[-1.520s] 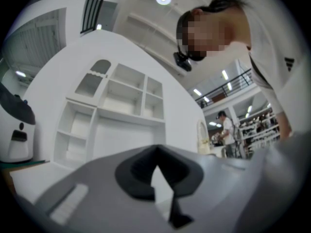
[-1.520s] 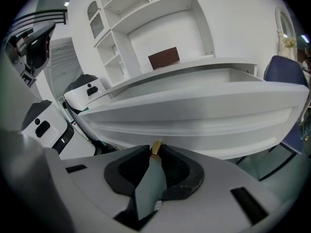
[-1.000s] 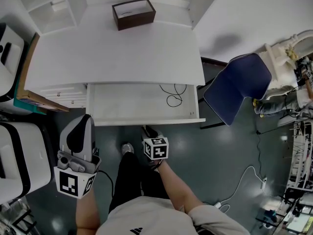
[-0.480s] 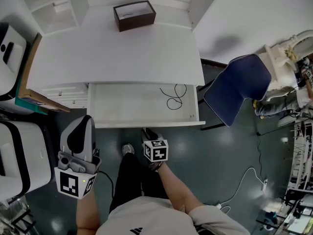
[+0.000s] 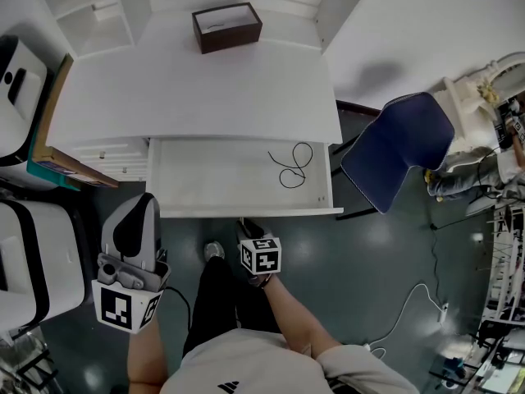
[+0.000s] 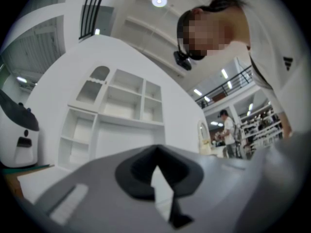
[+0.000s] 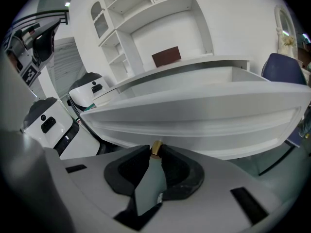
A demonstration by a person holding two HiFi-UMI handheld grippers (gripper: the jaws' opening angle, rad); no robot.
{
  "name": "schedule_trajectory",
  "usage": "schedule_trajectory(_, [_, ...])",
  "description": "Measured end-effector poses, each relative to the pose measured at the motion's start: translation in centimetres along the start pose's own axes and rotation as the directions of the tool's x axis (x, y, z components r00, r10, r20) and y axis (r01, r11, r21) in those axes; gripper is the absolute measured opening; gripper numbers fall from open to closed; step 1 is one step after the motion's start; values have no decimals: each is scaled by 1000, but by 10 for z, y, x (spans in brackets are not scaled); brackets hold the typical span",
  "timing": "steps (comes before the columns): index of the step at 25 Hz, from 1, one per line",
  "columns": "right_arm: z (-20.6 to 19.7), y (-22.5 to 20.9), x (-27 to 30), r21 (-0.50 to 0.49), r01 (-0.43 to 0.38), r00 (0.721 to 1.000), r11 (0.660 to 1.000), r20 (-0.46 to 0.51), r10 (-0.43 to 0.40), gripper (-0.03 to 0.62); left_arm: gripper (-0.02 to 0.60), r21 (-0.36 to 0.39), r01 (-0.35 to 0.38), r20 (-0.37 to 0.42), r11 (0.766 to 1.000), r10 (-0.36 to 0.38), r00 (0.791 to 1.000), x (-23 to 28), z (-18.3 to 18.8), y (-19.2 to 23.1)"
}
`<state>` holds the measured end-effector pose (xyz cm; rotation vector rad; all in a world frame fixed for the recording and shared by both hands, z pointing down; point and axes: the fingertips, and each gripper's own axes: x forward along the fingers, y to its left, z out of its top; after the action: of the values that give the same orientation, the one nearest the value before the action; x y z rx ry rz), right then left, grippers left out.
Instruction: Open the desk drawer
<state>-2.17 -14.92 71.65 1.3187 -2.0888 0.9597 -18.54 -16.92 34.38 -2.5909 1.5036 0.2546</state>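
The white desk drawer point(image 5: 213, 179) stands pulled out from under the desk top point(image 5: 197, 97), and a thin black cable point(image 5: 291, 164) lies in it. My right gripper point(image 5: 246, 223) is at the middle of the drawer front point(image 7: 204, 115). In the right gripper view its jaws point(image 7: 155, 152) are closed on the small brass knob point(image 7: 156, 148) of that front. My left gripper point(image 5: 144, 199) is held to the left of the drawer, below its front corner, touching nothing. Its jaws point(image 6: 155, 150) meet at the tips with nothing between them.
A brown open box point(image 5: 226, 26) sits at the back of the desk. A blue chair point(image 5: 398, 146) stands to the right of the drawer. White machines point(image 5: 25, 269) and a side unit point(image 5: 98, 158) crowd the left. The person's legs are just below the drawer front.
The drawer front has come slightly further out toward the person, and the right gripper on its knob has moved back with it. The left gripper has stayed in place.
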Motion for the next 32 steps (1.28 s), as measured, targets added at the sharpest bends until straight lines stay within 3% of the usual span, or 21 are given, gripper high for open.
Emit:
schedule_trajectory(15, [3, 3, -8, -59, -5, 1000, 998, -11, 4, 83, 5, 10, -13, 4, 1000, 12, 1000, -6, 9, -6])
schedule_trajectory(19, [15, 4, -26, -86, 7, 999, 996, 39, -4, 2, 5, 12, -2, 8, 1000, 2, 1000, -4, 13, -12])
schedule_trajectory(32, [91, -4, -109, -124, 19, 962, 992, 271, 15, 2, 5, 3, 44, 4, 999, -44, 999, 11, 24, -38])
